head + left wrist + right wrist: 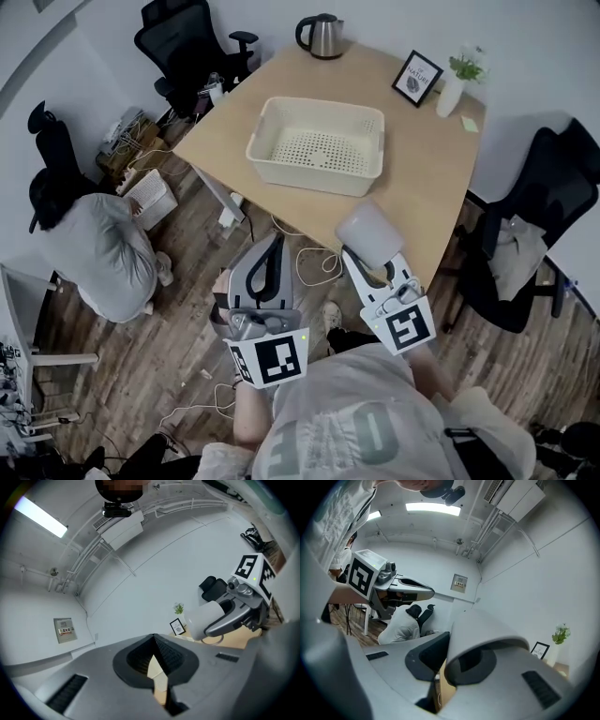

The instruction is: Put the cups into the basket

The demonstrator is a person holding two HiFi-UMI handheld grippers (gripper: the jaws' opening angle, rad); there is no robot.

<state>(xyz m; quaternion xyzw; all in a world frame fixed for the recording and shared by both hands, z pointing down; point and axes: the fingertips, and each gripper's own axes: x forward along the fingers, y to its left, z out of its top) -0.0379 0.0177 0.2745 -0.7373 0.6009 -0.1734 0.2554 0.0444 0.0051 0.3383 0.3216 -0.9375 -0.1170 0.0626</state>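
A cream perforated basket stands empty in the middle of the wooden table. My right gripper hovers over the table's near edge, shut on a pale grey cup that lies tilted between its jaws. The cup fills the right gripper view, and the left gripper view shows the same cup. My left gripper is to the left of it, off the table and over the floor; its jaws meet with nothing between them. No other cup is visible.
A steel kettle stands at the table's far edge; a framed picture and a plant in a white vase sit at the far right corner. A person crouches on the floor at left. Black chairs flank the table; cables lie below.
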